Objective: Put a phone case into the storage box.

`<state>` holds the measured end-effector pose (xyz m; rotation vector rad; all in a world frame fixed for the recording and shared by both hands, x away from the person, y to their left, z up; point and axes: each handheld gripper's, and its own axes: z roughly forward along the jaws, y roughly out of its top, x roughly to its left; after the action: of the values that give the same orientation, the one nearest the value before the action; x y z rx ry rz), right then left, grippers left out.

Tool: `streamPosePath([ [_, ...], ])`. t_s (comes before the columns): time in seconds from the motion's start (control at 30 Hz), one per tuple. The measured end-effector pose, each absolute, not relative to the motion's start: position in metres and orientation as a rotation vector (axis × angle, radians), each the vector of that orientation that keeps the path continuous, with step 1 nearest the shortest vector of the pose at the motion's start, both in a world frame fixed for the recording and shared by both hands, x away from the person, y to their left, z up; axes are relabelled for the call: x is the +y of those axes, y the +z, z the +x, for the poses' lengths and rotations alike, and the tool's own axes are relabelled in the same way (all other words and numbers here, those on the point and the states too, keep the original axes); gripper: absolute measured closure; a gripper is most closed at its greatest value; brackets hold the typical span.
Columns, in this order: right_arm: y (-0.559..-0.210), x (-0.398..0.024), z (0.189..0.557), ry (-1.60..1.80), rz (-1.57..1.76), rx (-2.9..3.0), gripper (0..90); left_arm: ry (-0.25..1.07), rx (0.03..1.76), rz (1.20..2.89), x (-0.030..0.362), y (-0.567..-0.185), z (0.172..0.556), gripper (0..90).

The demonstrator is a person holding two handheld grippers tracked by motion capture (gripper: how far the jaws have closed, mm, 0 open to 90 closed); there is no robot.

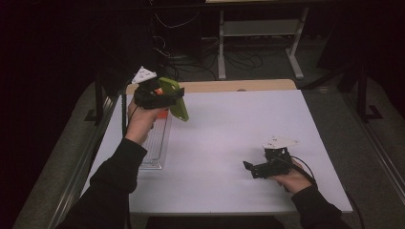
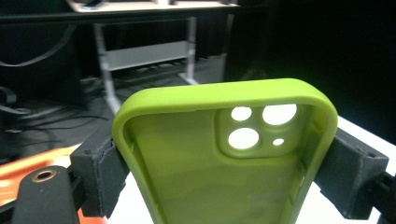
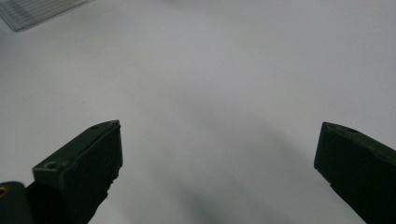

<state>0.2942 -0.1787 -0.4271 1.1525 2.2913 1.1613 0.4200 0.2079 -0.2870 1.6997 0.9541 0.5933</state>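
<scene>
Table: white table [image 1: 229,143], our clear ridged tray [image 1: 155,143] at left.
Left gripper [image 1: 165,95]: jaws clamp lime-green silicone phone case [image 1: 174,98].
Right gripper [image 1: 255,169]: jaws released, empty.
Risk: soft case may flex and slip.

The lime-green phone case [image 2: 224,154] is empty, its hollow inside and the camera cut-outs showing in the left gripper view. It is held off the white table [image 1: 229,143] above the far left corner, gripped across its width and tilted, one end pointing down.

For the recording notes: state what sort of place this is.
Probably a dim lab or workshop: a white work table, loose cables on the floor behind it, and a metal-framed bench beyond.
</scene>
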Motion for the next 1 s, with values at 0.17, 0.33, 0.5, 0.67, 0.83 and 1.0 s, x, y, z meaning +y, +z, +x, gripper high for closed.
streamPosePath([
  [0.17,-0.429,-0.19,0.291,1.153,1.145,2.27,0.3,0.665,1.046,1.666,0.227,-0.289,0.434,13.9],
  [0.33,-0.43,-0.199,0.288,1.163,1.168,2.263,0.3,0.737,1.131,1.668,0.243,-0.298,0.446,13.9],
  [0.5,-0.432,-0.204,0.286,1.153,1.162,2.267,0.3,0.766,1.212,1.657,0.251,-0.307,0.457,13.9],
  [0.67,-0.433,-0.204,0.285,1.144,1.149,2.277,0.3,0.801,1.245,1.683,0.246,-0.317,0.466,13.9],
  [0.83,-0.432,-0.203,0.283,1.145,1.153,2.276,0.4,0.85,1.296,1.708,0.241,-0.329,0.475,13.8],
  [1.0,-0.432,-0.205,0.282,1.142,1.145,2.274,0.4,0.88,1.368,1.738,0.24,-0.345,0.481,13.7],
])
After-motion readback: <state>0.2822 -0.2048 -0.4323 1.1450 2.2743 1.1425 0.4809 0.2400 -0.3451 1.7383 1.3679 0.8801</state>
